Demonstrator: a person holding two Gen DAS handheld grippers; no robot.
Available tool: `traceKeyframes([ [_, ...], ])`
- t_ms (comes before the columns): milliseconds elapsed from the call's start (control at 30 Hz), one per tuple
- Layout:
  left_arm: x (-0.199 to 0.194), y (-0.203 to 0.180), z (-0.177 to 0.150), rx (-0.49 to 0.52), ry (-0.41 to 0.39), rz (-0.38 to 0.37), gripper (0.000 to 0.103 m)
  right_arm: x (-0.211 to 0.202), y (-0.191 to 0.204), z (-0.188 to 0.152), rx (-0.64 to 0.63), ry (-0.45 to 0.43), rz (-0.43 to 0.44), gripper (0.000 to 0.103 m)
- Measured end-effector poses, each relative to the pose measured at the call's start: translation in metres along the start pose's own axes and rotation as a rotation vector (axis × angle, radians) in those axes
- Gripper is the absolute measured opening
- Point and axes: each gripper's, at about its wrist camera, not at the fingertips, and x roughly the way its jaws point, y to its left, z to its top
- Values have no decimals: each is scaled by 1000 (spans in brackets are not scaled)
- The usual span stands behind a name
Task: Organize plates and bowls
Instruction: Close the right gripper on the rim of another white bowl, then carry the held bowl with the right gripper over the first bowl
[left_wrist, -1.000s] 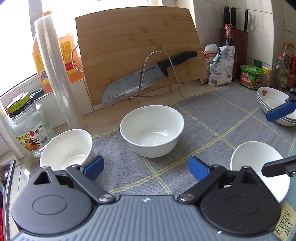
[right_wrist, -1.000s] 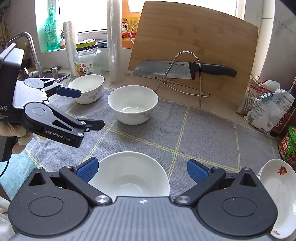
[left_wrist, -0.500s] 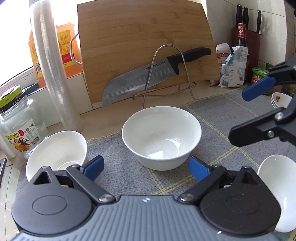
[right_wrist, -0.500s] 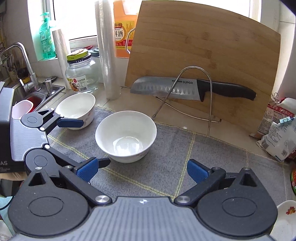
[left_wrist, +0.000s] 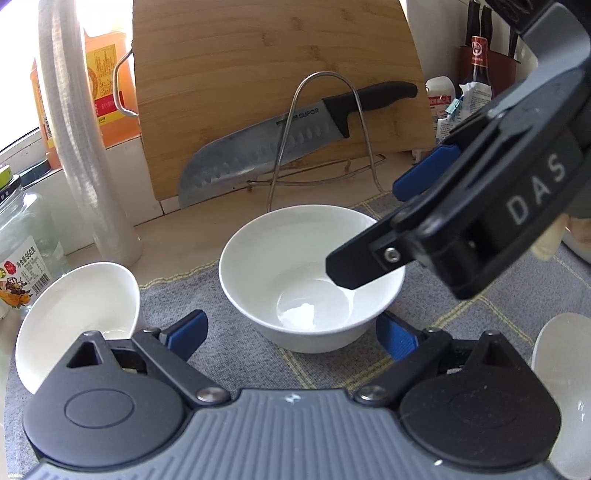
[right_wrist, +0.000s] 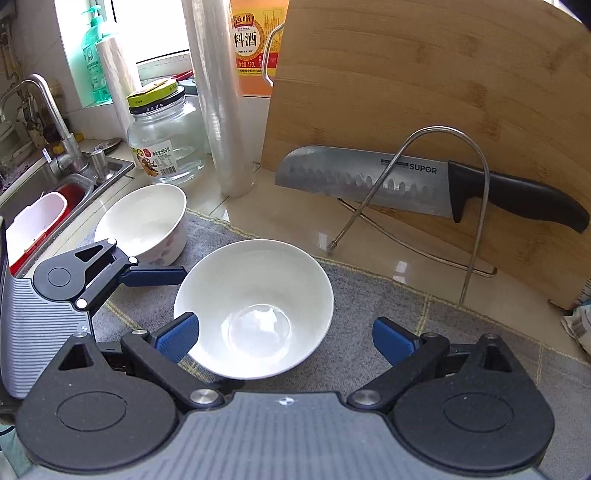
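Observation:
A plain white bowl (left_wrist: 310, 280) (right_wrist: 255, 306) stands upright on the grey checked cloth (right_wrist: 369, 295), and both grippers are at it. My left gripper (left_wrist: 291, 334) is open and low in front of it, its blue pads level with the bowl's sides. My right gripper (right_wrist: 284, 336) hangs above the bowl with its jaws closing. Its left pad is by the left rim and its right pad is well clear, so nothing is gripped. In the left wrist view the right gripper (left_wrist: 365, 229) reaches in over the bowl's right rim. A flowered bowl (right_wrist: 144, 221) (left_wrist: 74, 317) sits to the left.
Another white bowl (left_wrist: 565, 369) lies at the right edge. Behind stand a bamboo cutting board (right_wrist: 424, 92), a knife (right_wrist: 369, 181) on a wire rack (right_wrist: 443, 184), a cling film roll (right_wrist: 221, 110) and a glass jar (right_wrist: 166, 140). A sink (right_wrist: 55, 199) with a tap lies far left.
My right gripper has swung left, away from the near bowl, and now hangs over the middle bowl. My left gripper has come closer to that same bowl.

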Motion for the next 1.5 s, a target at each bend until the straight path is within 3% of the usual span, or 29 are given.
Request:
traceKeyframes([
  [333, 5, 0, 2, 25, -8, -29, 95, 25, -4, 11, -8, 39, 37, 90],
  [633, 6, 1, 4, 29, -8, -66, 87, 33, -3, 15, -17, 48, 63, 81],
  [1067, 4, 0, 7, 41, 2, -74, 84, 32, 0, 16, -21, 48, 62, 81],
  [1500, -22, -8, 16, 70, 9, -78, 84, 0, 13, 12, -26, 33, 60, 81],
])
